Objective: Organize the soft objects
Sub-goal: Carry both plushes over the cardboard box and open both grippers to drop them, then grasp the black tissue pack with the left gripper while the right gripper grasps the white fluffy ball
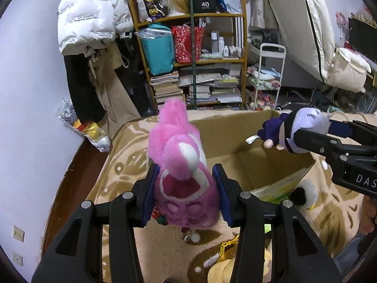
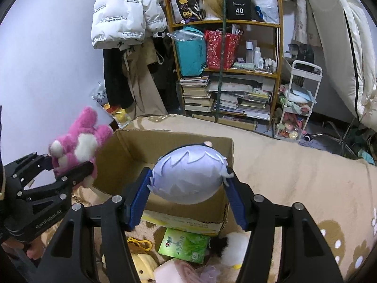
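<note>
— Two plush toys are up in the air, one in each of your grippers. What sits under them?

— The biggest thing near you is the tan blanket [image 2: 294, 172] with brown and white patterns, spread under everything. On it stands the open cardboard box [image 2: 132, 151], its flaps up, right ahead of both grippers.

— And my left side?

— Your left gripper [image 1: 186, 191] is pinching the pink plush [image 1: 181, 165] between its blue pads, squeezing the lower body while the ears stick up and away from you. It hangs just beside the box's near left corner, above the blanket rather than over the opening.

— My right?

— Your right gripper [image 2: 188, 188] is clamped on the lavender-haired doll [image 2: 188, 176], pads pressed to both sides of its round head. From the left wrist view, its dark purple body points toward the box, and the doll hangs over the box's rim.

— Anything smaller down low?

— Near the box's front wall lie a green packet [image 2: 183, 245], a black-and-white plush [image 2: 232, 245] touching its right edge, and a yellow plush [image 2: 141, 266] with a yellow clip, all resting on the blanket.
</note>
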Tool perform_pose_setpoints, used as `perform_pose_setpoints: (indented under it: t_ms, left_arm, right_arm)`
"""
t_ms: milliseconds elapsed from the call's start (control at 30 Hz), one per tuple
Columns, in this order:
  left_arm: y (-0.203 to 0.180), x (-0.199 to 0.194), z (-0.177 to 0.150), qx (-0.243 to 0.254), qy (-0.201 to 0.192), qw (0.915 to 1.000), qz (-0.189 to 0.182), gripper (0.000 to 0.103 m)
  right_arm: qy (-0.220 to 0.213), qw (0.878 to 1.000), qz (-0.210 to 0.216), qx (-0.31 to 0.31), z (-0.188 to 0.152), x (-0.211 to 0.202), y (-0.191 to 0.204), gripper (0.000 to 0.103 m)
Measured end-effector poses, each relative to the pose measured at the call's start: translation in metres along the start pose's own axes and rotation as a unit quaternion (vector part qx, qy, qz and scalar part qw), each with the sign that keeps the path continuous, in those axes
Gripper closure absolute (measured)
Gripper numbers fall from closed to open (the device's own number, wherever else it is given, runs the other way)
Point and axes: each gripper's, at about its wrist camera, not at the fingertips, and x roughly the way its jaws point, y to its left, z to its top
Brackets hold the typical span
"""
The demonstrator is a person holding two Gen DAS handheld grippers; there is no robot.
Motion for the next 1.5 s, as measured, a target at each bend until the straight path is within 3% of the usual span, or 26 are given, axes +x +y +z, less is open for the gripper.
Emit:
perform_pose_setpoints:
  t_ms: [200,400,533,667,1133,1500]
  left_arm:
    - [0.004,0.011,-0.001,-0.012,0.010,0.9999,-0.001,0.058]
    - [0.012,0.014,-0.004,-0.033,0.025,0.9991,0.011,0.043]
    - [0.013,0.006,-0.007,-0.033,0.027,0.9989,0.021,0.030]
    - [0.012,-0.010,-0.012,-0.023,0.016,0.9989,0.037,0.022]
    - [0.021,-0.036,-0.050,-0.053,0.076,0.9945,0.048,0.019]
    - [0.033,-0.043,-0.084,-0.084,0.123,0.9867,0.066,0.019]
  right_arm:
    - [0.016,1.000,0.000,0.015,-0.008,0.015,-0.009,0.035]
    - [0.024,1.000,0.007,0.015,-0.012,0.017,-0.010,0.034]
    - [0.015,1.000,0.007,0.020,-0.010,0.007,-0.011,0.013]
    - [0.004,1.000,0.009,0.023,-0.009,-0.008,-0.011,0.006]
    - [0.021,0.999,-0.003,0.048,-0.031,-0.043,-0.023,0.002]
    - [0.049,0.998,-0.013,0.040,-0.067,-0.043,-0.019,0.002]
